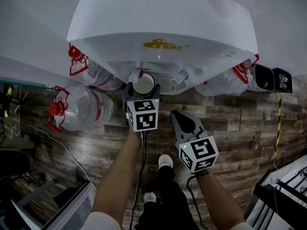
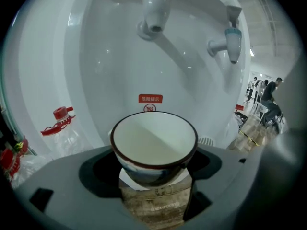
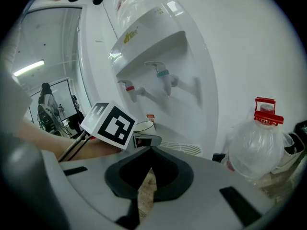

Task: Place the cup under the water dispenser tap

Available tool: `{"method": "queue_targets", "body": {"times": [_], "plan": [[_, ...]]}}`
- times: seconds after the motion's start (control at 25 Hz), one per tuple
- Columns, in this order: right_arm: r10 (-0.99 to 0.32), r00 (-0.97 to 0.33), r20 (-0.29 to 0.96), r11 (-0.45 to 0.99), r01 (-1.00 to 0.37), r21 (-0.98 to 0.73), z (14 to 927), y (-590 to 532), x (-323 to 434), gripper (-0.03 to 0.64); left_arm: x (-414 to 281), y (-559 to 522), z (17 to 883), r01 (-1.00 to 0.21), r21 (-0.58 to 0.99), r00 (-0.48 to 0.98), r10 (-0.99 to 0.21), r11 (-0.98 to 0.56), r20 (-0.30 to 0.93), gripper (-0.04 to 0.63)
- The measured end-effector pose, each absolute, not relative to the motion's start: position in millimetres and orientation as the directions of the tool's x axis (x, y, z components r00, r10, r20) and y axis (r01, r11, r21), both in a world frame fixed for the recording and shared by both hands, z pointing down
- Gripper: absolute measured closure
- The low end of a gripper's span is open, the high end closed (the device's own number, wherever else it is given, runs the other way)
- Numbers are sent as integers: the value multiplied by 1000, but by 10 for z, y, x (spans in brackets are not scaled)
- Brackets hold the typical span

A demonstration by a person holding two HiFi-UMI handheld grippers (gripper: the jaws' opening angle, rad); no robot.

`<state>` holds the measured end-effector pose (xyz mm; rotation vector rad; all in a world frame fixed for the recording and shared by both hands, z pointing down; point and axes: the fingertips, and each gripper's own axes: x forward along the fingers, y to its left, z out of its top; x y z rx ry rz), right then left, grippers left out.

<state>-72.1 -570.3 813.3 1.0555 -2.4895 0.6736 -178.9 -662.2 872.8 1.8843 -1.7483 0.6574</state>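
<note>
A white cup [image 1: 143, 84] with a dark rim sits in my left gripper [image 1: 142, 93], which is shut on its lower body. In the left gripper view the cup [image 2: 154, 145] is upright and empty, almost straight below the red tap [image 2: 155, 8]. The blue tap [image 2: 231, 42] is off to the right. The cup is in the white water dispenser's [image 1: 158, 28] recess, over the drip grille [image 1: 170, 85]. My right gripper [image 1: 177, 115] hangs back to the right, shut with nothing in it. The right gripper view shows the cup [image 3: 142, 126] under the red tap [image 3: 129, 87].
Empty water bottles with red caps lie on the wooden floor left of the dispenser [image 1: 79, 108] and right of it [image 1: 225, 83]. One bottle [image 3: 256, 147] is close to my right gripper. Black boxes [image 1: 268, 78] stand at the far right. People [image 2: 266, 99] are far off.
</note>
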Motion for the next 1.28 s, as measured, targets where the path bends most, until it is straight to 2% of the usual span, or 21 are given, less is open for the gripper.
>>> {"method": "queue_targets", "body": {"times": [0.52, 0.8, 1.28], "plan": [[-573, -653, 495, 591, -748, -301, 8190, -5688, -662, 597, -1761, -6695, 8714, -1000, 21, 23, -838, -14, 545, 167], [-580, -648, 493, 578, -754, -311, 8173, -5660, -634, 597, -1751, -6658, 8705, -999, -34, 10, -826, -36, 564, 167], [-605, -636, 479, 573, -765, -294, 7892, -5449, -650, 597, -1788, -6306, 8470, -999, 38, 47, -815, -31, 578, 167]]}}
